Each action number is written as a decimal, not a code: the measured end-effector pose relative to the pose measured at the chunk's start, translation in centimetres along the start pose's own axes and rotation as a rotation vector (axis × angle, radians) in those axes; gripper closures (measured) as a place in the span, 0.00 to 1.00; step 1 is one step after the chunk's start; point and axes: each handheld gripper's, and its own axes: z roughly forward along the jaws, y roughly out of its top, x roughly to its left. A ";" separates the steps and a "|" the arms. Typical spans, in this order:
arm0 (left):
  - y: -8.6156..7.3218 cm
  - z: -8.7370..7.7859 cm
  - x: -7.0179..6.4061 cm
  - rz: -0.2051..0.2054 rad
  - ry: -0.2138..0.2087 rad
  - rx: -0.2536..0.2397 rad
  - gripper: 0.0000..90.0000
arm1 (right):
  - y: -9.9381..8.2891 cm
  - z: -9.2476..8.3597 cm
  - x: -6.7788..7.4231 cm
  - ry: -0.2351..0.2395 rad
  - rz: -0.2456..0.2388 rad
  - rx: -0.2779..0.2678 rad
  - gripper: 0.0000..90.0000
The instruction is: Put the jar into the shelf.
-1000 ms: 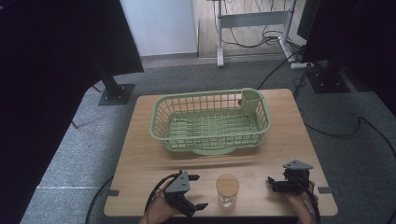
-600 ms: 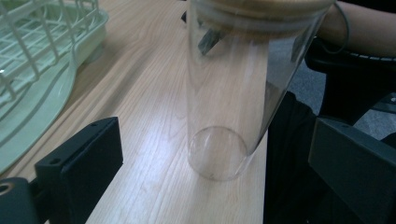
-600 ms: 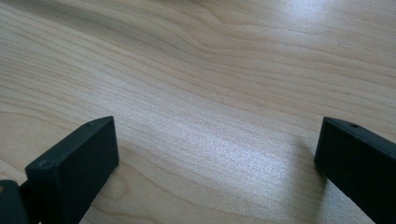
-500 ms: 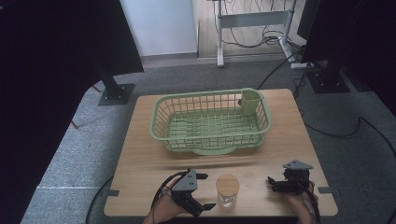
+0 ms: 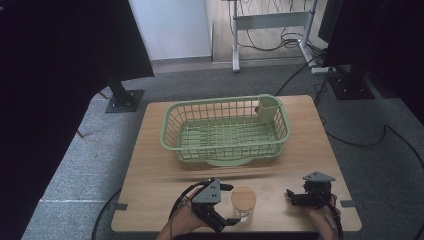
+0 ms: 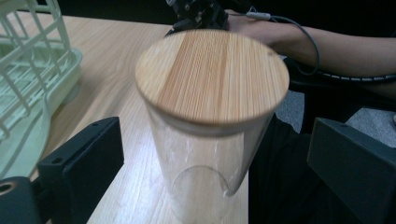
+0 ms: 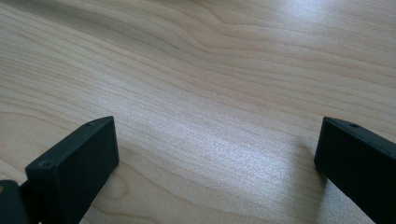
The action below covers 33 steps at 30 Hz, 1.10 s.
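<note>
Left gripper view has your left gripper (image 6: 212, 163) wide open around the glass jar (image 6: 210, 121) at the table's near edge, nothing gripped, jaws just closing; clip it off-centre and it tips.

Green wire basket (image 5: 225, 132), far centre of wooden table (image 5: 150, 165); corner cup (image 5: 269, 108) at far right, possibly a cutlery holder.

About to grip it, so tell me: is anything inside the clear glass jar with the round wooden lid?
Through the clear glass jar only the wooden table shows; it looks empty. The round wooden lid hides its mouth.
</note>
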 end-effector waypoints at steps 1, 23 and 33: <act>0.1 0.1 0.0 0.005 -0.001 0.001 0.04 | 0.0 0.0 0.0 0.000 -0.001 0.000 0.00; 2.2 1.7 1.0 0.094 -0.063 -0.013 0.22 | 0.0 0.0 0.0 0.001 -0.002 0.000 0.00; 2.6 1.7 1.5 0.107 -0.087 0.002 0.26 | 0.0 0.0 0.0 0.003 -0.004 -0.001 0.00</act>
